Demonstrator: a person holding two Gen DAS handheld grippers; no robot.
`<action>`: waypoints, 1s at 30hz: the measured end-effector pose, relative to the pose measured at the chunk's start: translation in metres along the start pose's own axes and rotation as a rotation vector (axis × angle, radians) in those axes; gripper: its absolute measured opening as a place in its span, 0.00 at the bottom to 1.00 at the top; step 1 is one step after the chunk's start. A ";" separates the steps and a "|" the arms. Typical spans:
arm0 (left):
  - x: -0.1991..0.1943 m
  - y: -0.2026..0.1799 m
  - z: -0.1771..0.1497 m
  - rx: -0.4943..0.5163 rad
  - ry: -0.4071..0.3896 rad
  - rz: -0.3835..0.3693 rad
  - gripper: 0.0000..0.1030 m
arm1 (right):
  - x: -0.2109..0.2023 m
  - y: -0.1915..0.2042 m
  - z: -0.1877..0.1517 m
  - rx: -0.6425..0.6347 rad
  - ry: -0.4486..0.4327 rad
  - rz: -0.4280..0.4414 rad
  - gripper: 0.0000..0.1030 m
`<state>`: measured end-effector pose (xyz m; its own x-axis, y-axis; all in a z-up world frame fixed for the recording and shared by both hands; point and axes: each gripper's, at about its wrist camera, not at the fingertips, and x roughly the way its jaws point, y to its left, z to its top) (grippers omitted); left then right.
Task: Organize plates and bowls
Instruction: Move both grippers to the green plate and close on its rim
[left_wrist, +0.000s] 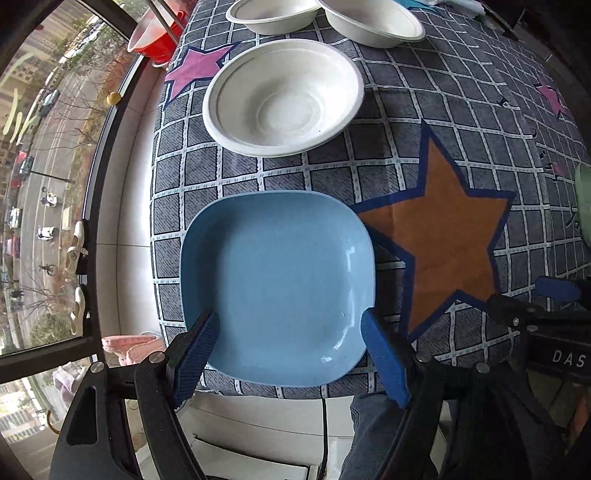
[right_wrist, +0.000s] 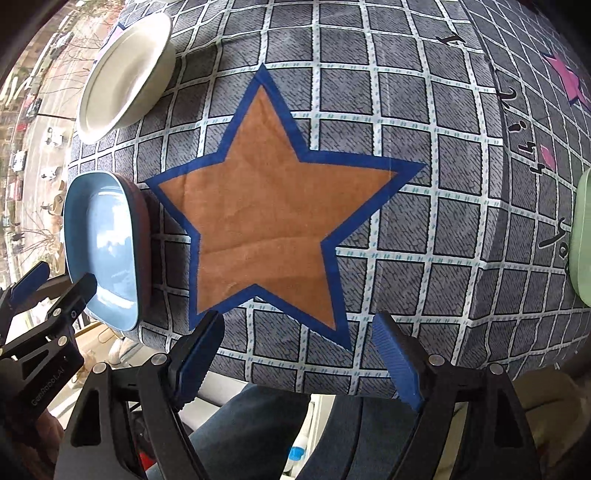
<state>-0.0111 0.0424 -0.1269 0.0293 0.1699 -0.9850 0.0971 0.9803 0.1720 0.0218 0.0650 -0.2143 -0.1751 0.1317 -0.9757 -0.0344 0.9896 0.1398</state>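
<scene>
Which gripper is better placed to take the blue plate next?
Left. The left gripper hangs open directly over the blue plate; the right gripper faces the orange star, plate off to its side.

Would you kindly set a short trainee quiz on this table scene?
1. True or false: the blue plate rests on another dish.
2. What shape is printed beside it? A circle, B star, C heart.
3. How many white bowls show in the left view?

Key:
1. True: a dark red rim shows beneath it.
2. B: orange star.
3. Three.
</scene>
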 end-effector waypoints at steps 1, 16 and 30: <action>-0.002 -0.012 0.003 0.026 -0.003 -0.009 0.79 | 0.000 -0.005 0.001 0.020 -0.007 0.000 0.81; -0.032 -0.201 0.074 0.348 -0.047 -0.119 0.80 | -0.019 -0.142 0.006 0.431 -0.146 -0.086 0.81; -0.034 -0.345 0.147 0.418 -0.032 -0.162 0.80 | -0.002 -0.230 0.022 0.542 -0.132 -0.191 0.81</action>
<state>0.1006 -0.3159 -0.1510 0.0109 0.0078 -0.9999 0.4966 0.8679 0.0122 0.0518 -0.1620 -0.2480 -0.0904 -0.0798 -0.9927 0.4609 0.8802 -0.1127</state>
